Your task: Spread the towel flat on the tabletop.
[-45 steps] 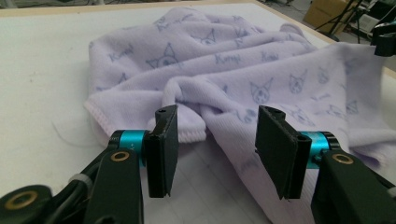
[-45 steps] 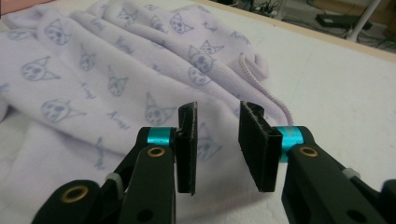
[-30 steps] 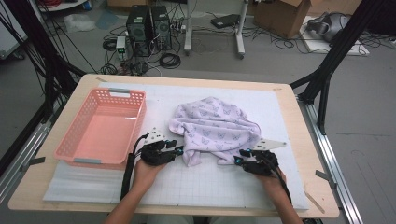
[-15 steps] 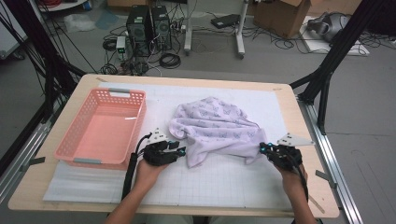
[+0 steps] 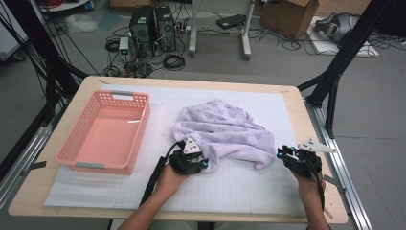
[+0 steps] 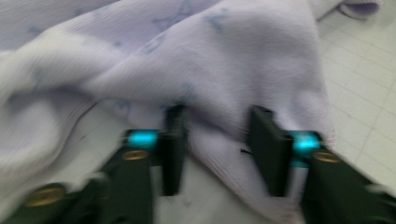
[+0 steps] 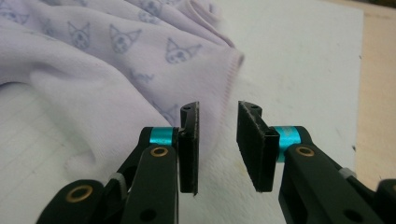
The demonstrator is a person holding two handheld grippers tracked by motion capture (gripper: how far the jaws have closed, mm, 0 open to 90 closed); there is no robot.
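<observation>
The left gripper (image 5: 203, 164) sits at the near left edge of the cloth (image 5: 225, 134). In the left gripper view its jaws stand apart with a fold of cloth (image 6: 210, 93) bulging between them; they have just been closing, but the pads do not pinch the fabric, so the grip is loose. That picture is blurred.

The right gripper (image 5: 282, 154) rests by the cloth's near right corner, just beside its hem and not touching it. In the right gripper view (image 7: 217, 135) the jaws are parted with only bare mat between them; they have just been opening, and the cloth is released. The hem (image 7: 229, 70) lies just ahead of the left jaw, and the cloth spreads away to the left of it.

The cloth is pale lilac with small cat-face prints, crumpled in a loose heap at the middle of the mat (image 5: 239, 191), between the two grippers and beyond them. The mat is white with a fine grid and covers most of the wooden table (image 5: 306, 120). A pink basket (image 5: 103, 163) stands on the mat's left part, well apart from the cloth, just left of the left gripper.

Beyond the table the grey floor (image 5: 373, 96) carries tangled cables (image 5: 174, 61), two dark computer towers (image 5: 153, 28), a cardboard box (image 5: 287, 17) and black frame legs (image 5: 335, 76).
</observation>
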